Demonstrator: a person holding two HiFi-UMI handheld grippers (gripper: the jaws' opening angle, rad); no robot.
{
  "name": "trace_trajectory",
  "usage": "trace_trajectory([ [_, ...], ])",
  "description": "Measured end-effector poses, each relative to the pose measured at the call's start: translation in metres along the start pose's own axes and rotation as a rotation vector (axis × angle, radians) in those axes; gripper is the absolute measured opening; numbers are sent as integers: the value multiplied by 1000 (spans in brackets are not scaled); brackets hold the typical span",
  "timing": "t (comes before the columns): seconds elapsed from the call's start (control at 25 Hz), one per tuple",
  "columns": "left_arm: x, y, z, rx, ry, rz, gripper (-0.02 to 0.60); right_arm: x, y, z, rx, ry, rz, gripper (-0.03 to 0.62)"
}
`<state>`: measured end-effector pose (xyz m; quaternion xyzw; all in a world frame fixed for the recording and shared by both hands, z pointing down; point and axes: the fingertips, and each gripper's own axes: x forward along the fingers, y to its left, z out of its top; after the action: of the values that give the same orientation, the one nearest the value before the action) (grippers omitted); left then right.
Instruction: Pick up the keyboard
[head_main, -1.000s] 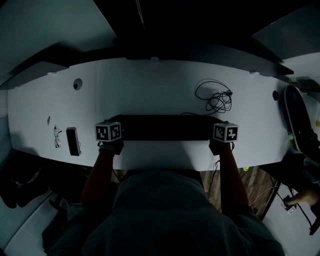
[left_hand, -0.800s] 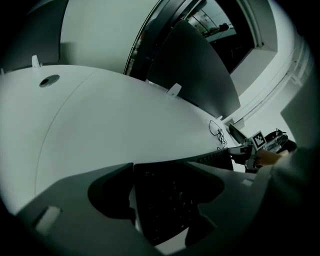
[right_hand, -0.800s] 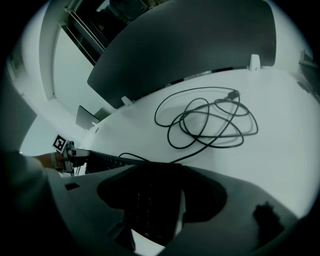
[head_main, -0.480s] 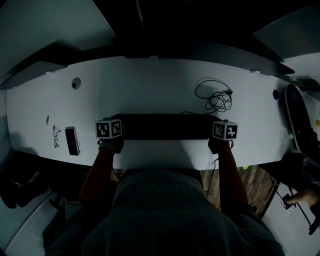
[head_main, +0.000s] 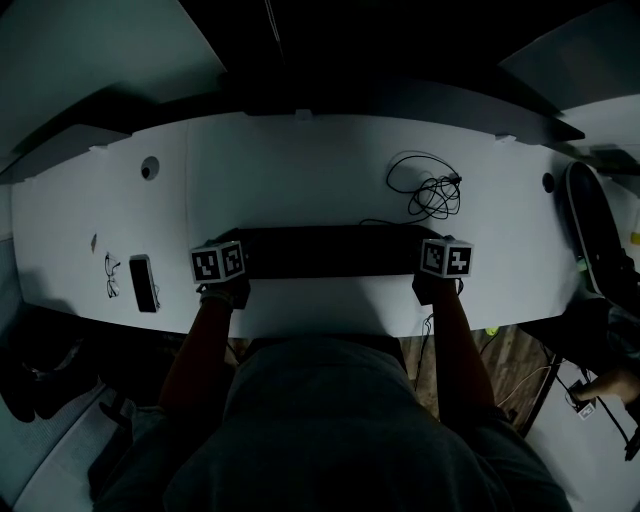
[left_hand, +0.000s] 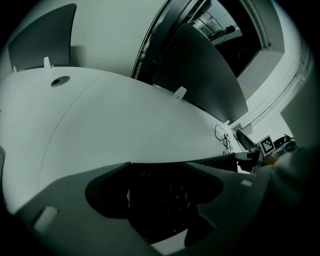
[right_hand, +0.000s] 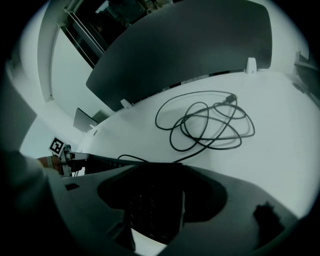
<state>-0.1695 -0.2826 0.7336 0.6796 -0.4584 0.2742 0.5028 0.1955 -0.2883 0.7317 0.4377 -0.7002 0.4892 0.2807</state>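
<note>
Keyboard: the black keyboard (head_main: 330, 252) lies flat on the white bench (head_main: 300, 170), near its front edge and straight ahead of me, with its long side running left to right.
Left gripper: my left gripper (left_hand: 165, 197) sits at the keyboard's left end, tilted down toward the bench.
Left fingers: the fingers (left_hand: 75, 205) stand spread wide and have just been closing in. The keyboard's left end is between them, and I see no firm bite on it yet.
Right gripper: my right gripper (right_hand: 152, 200) sits at the keyboard's right end, tilted down the same way.
Right fingers: these fingers (right_hand: 235, 200) are also set wide, one on each side of the keyboard's right end and close against its edges. It is too dark for me to see whether the pads press on it.
Cable: a loose coil of black cable (head_main: 425, 188) lies on the bench beyond the keyboard's right half, and one strand trails toward the keyboard.
Far left: a dark phone (head_main: 145, 283) lies just beside a pair of glasses (head_main: 112, 275), well apart from the keyboard.
Bench hole: a round opening (head_main: 149, 168) is in the bench's back left.
</note>
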Motion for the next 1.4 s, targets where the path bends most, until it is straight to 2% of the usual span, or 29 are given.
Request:
trace_trajectory([
  [0.32,-22,-8,5,17,-76,-18,299,-22,15,12,-61,-69,-1,255],
  [0.76,-66,-28,43,122,-215,-35,300,-68,43,38,-94,-213,0,255],
  [1.4,-119,-55,61,198,-351,-72,299,-124,72,51,-155,-354,-5,255],
])
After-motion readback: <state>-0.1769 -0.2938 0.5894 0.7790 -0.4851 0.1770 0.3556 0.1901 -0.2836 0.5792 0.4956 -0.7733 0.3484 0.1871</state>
